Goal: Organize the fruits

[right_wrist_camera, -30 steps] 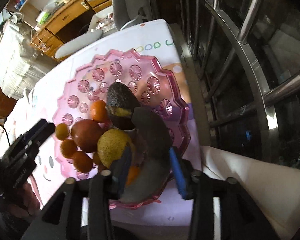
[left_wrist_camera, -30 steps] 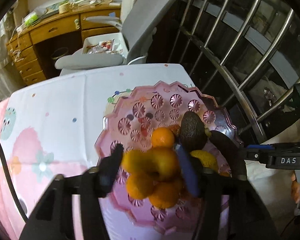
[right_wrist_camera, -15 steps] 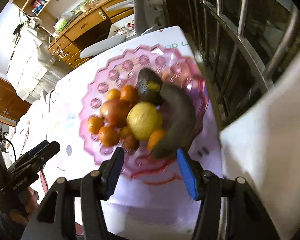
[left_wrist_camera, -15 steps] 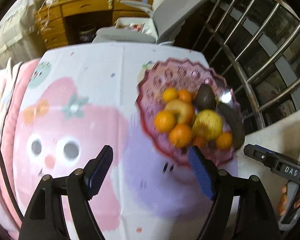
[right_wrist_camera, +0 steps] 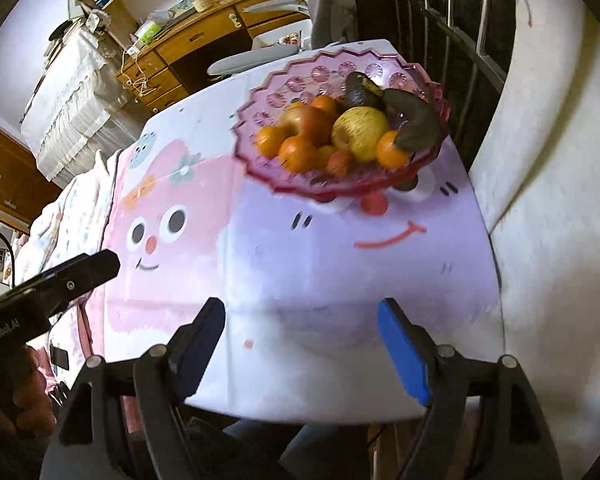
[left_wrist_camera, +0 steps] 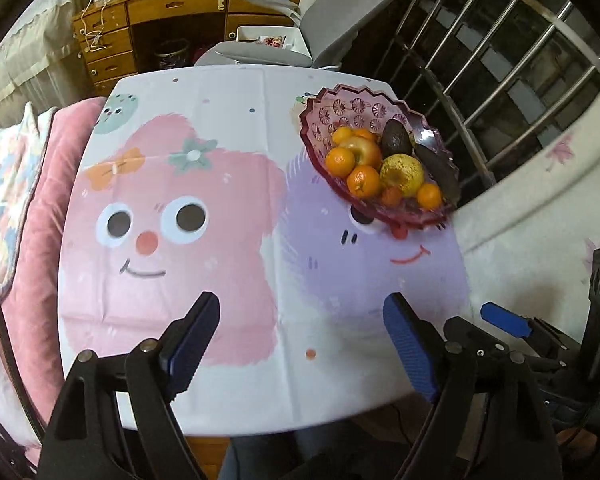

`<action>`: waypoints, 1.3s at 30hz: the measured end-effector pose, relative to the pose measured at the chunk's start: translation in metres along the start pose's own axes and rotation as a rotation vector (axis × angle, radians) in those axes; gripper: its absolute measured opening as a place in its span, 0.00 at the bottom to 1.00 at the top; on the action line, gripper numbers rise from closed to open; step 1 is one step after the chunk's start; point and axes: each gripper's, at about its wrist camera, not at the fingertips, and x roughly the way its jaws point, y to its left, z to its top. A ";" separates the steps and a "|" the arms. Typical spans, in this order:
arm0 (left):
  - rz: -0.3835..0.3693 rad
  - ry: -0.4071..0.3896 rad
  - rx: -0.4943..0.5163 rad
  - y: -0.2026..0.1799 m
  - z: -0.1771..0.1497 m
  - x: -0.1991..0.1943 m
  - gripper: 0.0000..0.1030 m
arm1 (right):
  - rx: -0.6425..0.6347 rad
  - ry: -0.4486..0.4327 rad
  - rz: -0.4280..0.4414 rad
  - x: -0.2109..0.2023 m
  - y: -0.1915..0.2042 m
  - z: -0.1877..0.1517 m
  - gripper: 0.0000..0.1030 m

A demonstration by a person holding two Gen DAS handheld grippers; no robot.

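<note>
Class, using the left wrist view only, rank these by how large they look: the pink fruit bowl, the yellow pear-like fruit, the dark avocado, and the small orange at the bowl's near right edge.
1. pink fruit bowl
2. yellow fruit
3. dark avocado, though it sits farther back, so its margin below the yellow fruit is unsure
4. small orange

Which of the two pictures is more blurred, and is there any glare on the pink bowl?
Right wrist view: more blurred, the pink bowl and fruits smeared, tablecloth print soft. Left wrist view: sharper; a small bright reflection shows on the bowl's rim near the window bars. Both views bend straight lines strongly at the edges.
</note>
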 end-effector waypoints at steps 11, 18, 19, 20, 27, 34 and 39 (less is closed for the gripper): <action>0.069 -0.108 -0.014 0.020 -0.036 -0.082 0.83 | -0.049 -0.064 0.041 -0.073 0.047 -0.026 0.93; 0.108 -0.171 -0.073 0.012 -0.047 -0.111 0.90 | -0.157 -0.103 0.028 -0.111 0.068 -0.033 0.97; 0.111 -0.170 -0.084 0.011 -0.049 -0.112 0.92 | -0.165 -0.109 0.023 -0.114 0.069 -0.034 0.97; 0.112 -0.170 -0.091 0.010 -0.051 -0.113 0.94 | -0.170 -0.112 0.020 -0.117 0.069 -0.036 0.97; 0.153 -0.204 -0.088 -0.002 -0.063 -0.121 0.97 | -0.192 -0.139 0.006 -0.124 0.069 -0.049 1.00; 0.184 -0.245 -0.064 -0.009 -0.068 -0.128 0.99 | -0.213 -0.168 0.015 -0.125 0.070 -0.053 1.00; 0.211 -0.251 -0.059 -0.013 -0.071 -0.127 0.99 | -0.212 -0.169 0.012 -0.123 0.070 -0.055 1.00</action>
